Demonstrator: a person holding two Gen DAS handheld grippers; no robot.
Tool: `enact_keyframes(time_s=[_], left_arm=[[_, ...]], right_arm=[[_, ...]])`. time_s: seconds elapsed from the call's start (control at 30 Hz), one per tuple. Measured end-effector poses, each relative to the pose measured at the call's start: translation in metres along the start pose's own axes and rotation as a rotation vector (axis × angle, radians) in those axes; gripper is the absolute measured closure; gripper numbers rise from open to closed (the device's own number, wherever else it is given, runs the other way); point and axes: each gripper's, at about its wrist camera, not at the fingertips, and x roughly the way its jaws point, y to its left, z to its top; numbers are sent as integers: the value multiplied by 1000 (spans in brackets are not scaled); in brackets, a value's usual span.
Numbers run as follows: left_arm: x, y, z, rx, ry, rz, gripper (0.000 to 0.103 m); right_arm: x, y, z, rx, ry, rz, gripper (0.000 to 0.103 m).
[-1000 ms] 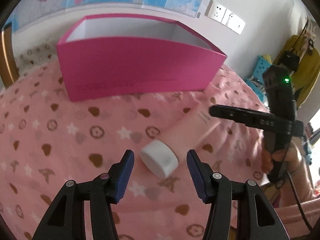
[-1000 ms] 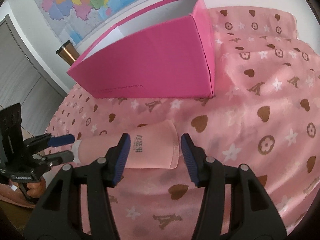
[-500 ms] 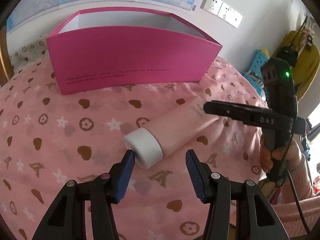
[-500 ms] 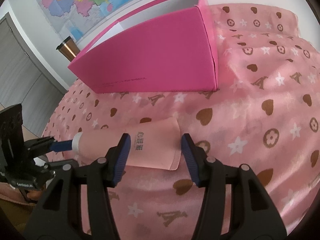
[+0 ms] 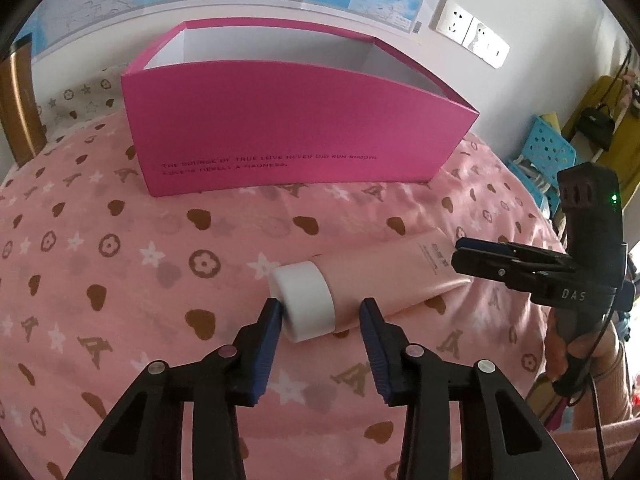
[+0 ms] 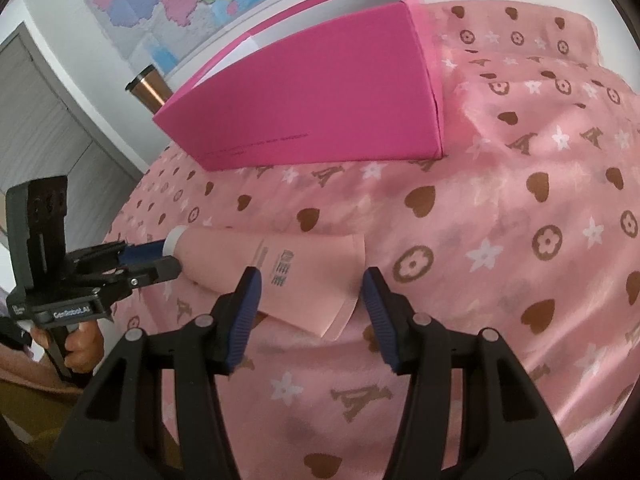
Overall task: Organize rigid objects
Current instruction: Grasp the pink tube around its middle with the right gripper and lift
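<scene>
A pink squeeze tube (image 5: 384,276) with a white cap (image 5: 304,300) lies on the pink patterned cloth (image 5: 120,264), in front of an open magenta box (image 5: 300,120). My left gripper (image 5: 320,312) has its jaws closed in on the cap, and the blue pads (image 5: 272,320) meet its sides. The right wrist view shows that same gripper (image 6: 160,258) pinching the cap (image 6: 176,238). My right gripper (image 6: 310,284) stands open over the tube's flat crimped end (image 6: 344,280), one finger in front of the printed body, the other just past the crimp. The box (image 6: 320,92) stands behind.
A copper tumbler (image 6: 148,84) stands behind the box's left end. A wooden post (image 5: 20,100) rises at the far left. A blue perforated basket (image 5: 548,148) and a yellow garment are off the table's right side. The cloth drops away at the near left (image 6: 132,208).
My left gripper's jaws have narrowed from a wide straddle onto the white cap. The right gripper keeps the same opening over the tube's tail.
</scene>
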Motion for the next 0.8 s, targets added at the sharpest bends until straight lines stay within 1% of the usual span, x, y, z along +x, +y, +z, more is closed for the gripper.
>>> enact_keyframes(time_s=[0.17,0.4,0.8], left_arm=[[1,-1,1,0,-1,8,62],[0,-5,3,12,-7,13,62],[-5,-10,9,31,-33,12,62]], right_arm=[[2,7,0,-19,0,-32,47],[-3,7,-2,5,-18,-33,47],[-16,8,0,5,-62,-37,47]])
